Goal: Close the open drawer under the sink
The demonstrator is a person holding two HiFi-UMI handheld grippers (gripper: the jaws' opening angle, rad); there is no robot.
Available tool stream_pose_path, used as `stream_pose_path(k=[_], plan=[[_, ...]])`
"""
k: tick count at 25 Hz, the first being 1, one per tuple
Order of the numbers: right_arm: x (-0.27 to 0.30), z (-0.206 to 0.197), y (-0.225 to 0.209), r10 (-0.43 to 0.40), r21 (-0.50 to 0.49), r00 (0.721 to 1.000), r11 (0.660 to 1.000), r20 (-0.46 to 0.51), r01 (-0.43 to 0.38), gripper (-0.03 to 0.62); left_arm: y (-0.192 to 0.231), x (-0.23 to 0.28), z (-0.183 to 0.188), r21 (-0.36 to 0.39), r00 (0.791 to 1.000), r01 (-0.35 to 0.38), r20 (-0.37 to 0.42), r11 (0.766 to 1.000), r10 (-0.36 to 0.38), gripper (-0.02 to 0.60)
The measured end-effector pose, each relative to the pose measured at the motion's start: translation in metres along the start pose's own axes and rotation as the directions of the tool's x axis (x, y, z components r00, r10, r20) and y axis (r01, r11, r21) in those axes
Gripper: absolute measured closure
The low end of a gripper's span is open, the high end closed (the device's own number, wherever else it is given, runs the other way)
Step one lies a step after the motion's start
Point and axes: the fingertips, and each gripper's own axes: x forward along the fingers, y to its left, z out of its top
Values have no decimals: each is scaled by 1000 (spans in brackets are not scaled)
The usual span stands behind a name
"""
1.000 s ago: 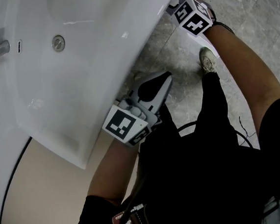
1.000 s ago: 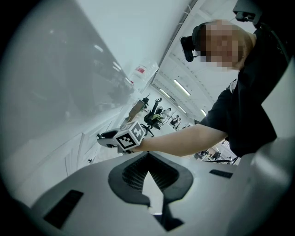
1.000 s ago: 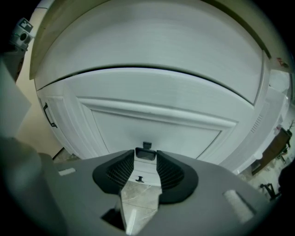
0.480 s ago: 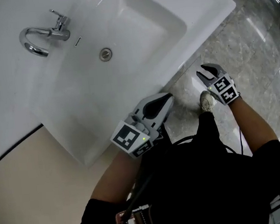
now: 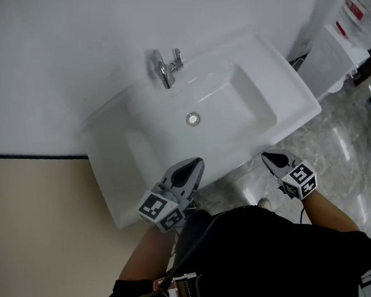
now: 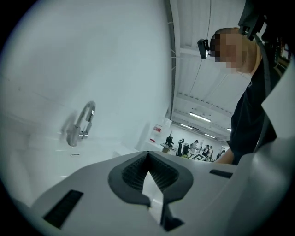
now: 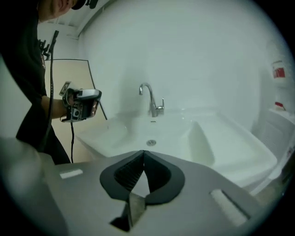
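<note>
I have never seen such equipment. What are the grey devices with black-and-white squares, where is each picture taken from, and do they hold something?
A person holds a two-jaw tool in each hand: the left gripper and the right gripper; the patterned cubes are part of them. The head view comes from a camera on the person's head, looking down; the other two come from cameras riding on the grippers. Below is a white sink with a faucet and a drain; nothing lies in it. Both grippers are shut and empty; the right one's jaws have just been closing. No drawer shows.
</note>
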Motion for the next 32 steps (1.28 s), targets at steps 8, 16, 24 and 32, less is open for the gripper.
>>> stream_pose_path(k=[8,16,24,32], plan=[[42,132,37,-9,-30,998,999,62,11,592,67,-119,88,77,981,-154,133,985,143,581],[85,225,89,45,-30,989,999,141,-41,592,125,-220,137,51,949,-270,185,961,257,581],[85,264,96,70,-41,982,997,176,-64,592,139,-244,161,61,938,-290,217,955,271,581],[93,281,59,225,-92,956,973,187,-211,592,133,-220,163,56,885,-406,271,912,378,581]])
